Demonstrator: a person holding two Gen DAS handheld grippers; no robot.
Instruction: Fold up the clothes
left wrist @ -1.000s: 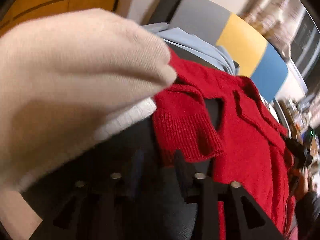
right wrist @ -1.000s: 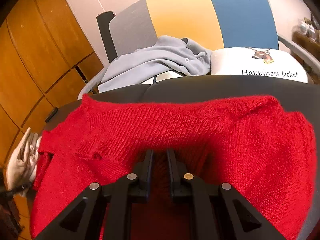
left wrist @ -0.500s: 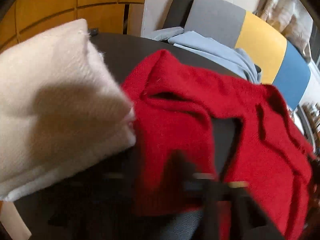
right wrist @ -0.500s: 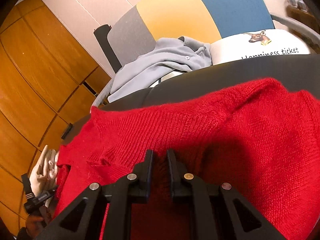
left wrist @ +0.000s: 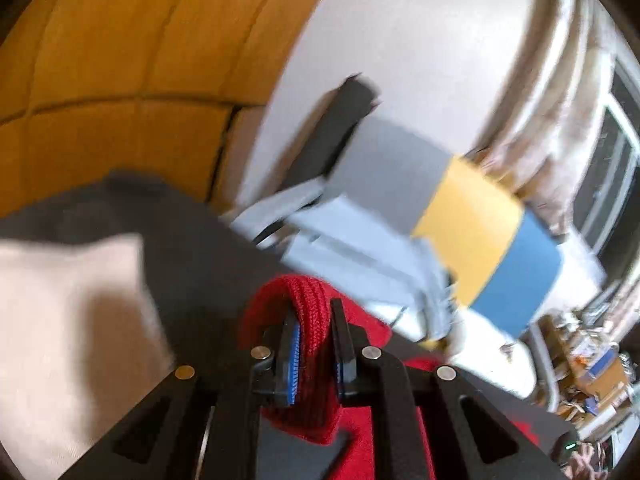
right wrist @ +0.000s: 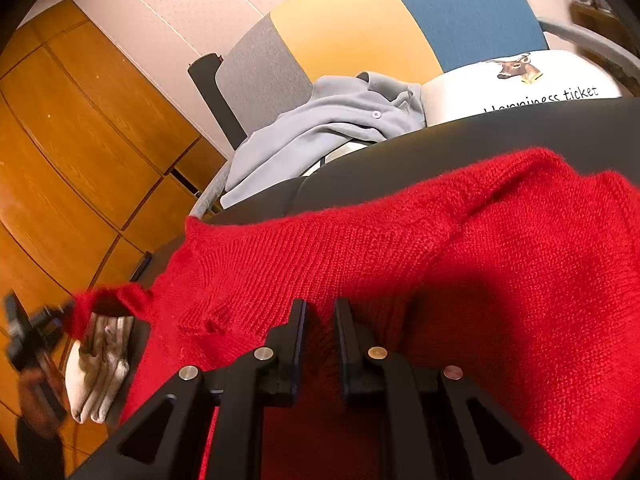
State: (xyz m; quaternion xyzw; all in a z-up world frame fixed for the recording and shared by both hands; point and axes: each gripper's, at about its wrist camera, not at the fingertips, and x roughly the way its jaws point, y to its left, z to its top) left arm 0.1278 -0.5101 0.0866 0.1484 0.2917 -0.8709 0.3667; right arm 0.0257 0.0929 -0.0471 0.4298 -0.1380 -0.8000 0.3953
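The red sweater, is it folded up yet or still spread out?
Mostly spread, not folded. The red sweater lies wide across the dark table, with the left tongs pinching one ribbed edge and the right tongs gripping another.

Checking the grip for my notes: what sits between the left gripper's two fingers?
A bunched ribbed edge of the red sweater, pinched in the left gripper, shown in the left wrist view.

I count one red sweater [right wrist: 420, 264], one grey shirt [right wrist: 332, 136], one cream garment [right wrist: 100, 368] lower left, perhaps folded, and my two grippers [left wrist: 314, 344] [right wrist: 320, 332].

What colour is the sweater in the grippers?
Red, a ribbed knit; the sweater shows best in the right wrist view.
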